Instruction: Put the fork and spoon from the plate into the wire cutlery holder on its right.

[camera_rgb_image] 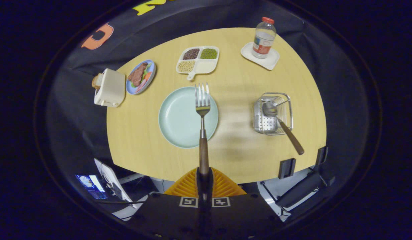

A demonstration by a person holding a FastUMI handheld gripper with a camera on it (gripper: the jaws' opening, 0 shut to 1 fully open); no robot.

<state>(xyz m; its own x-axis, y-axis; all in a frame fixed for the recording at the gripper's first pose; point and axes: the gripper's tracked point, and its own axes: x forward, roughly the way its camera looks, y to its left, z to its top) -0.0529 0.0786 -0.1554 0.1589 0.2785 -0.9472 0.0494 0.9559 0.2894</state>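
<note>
Shiny metal fork [202, 103] (wooden handle), wire metal cutlery holder [273, 113], matt wood-grain table [239, 146], glossy plate [182, 123].

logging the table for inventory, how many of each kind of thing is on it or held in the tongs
cutlery: 2, fork in the shut tongs, spoon in holder
plates and trays: 4
holder: 1
bottle: 1
toaster: 1
total: 9

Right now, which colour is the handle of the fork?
Dark brown, like wood. The fork shows best in the gripper view, clamped in the gripper.
</note>
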